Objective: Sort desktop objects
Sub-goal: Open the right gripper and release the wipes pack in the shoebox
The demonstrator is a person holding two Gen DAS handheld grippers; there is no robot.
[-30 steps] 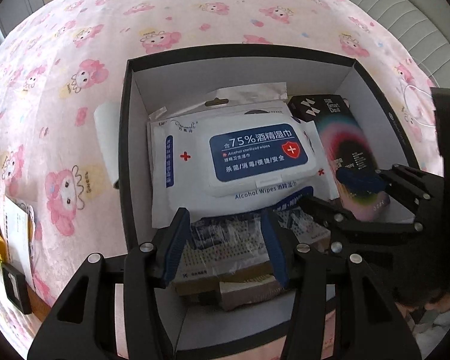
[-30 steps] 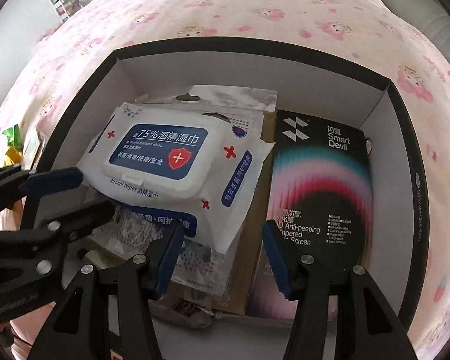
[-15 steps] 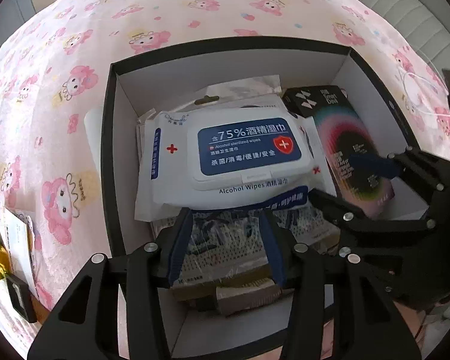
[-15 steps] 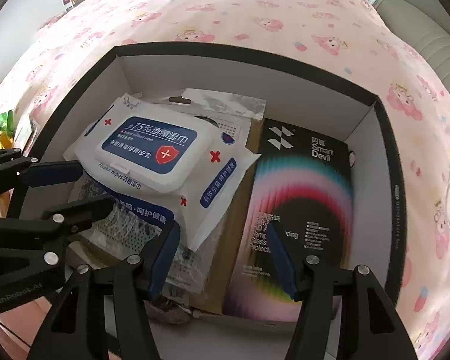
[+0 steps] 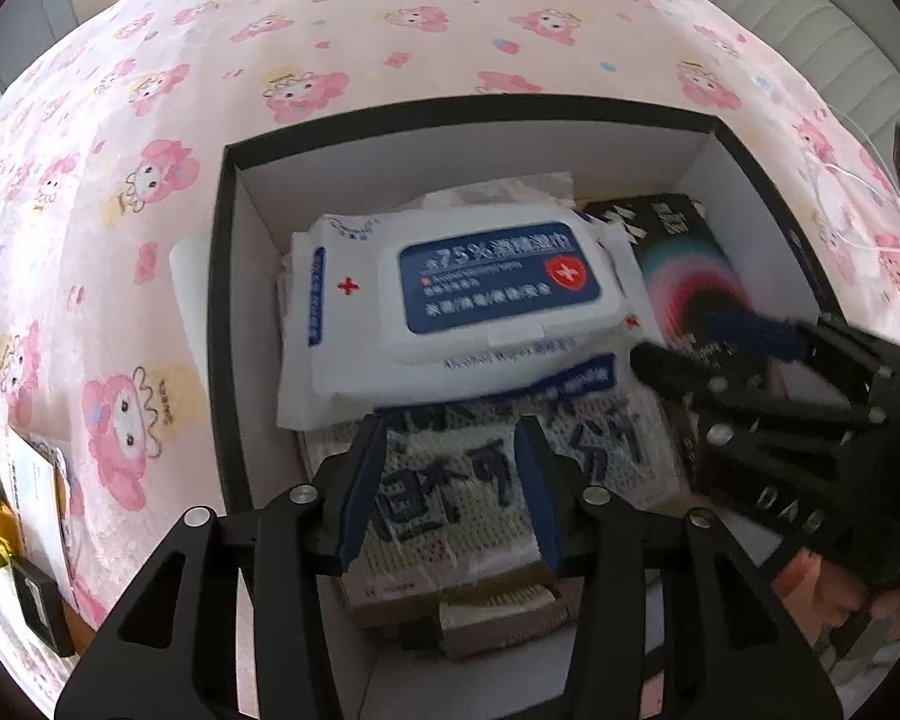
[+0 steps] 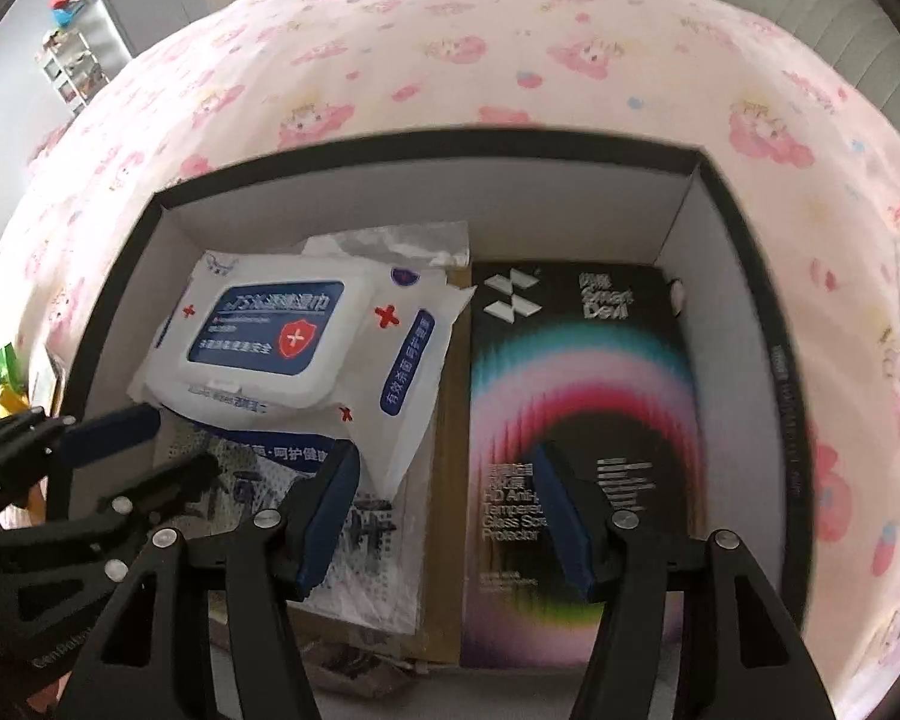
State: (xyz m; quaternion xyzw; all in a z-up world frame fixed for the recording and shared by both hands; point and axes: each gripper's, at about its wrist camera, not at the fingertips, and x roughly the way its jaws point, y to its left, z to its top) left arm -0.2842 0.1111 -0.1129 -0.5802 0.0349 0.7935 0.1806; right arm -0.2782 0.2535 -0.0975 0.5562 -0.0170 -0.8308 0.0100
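Observation:
A black box with white inner walls holds the sorted items. A white alcohol wipes pack lies on top at the left. A black screen protector box lies flat at the right. Below the wipes sits a clear plastic packet with dark characters. My left gripper straddles that packet, its jaws opening, and no firm press shows. My right gripper hangs open over the seam between a brown card and the screen protector box, holding nothing.
The box rests on a pink cartoon-print cloth. A white sheet lies against its left wall. A white card, yellow-green wrappers and a small black object sit at the cloth's left edge. A person's hand holds the right gripper.
The packet under my left gripper now fills more of the view and shows its bold characters. My right gripper's jaws have widened and it has drifted right, toward the screen protector box.

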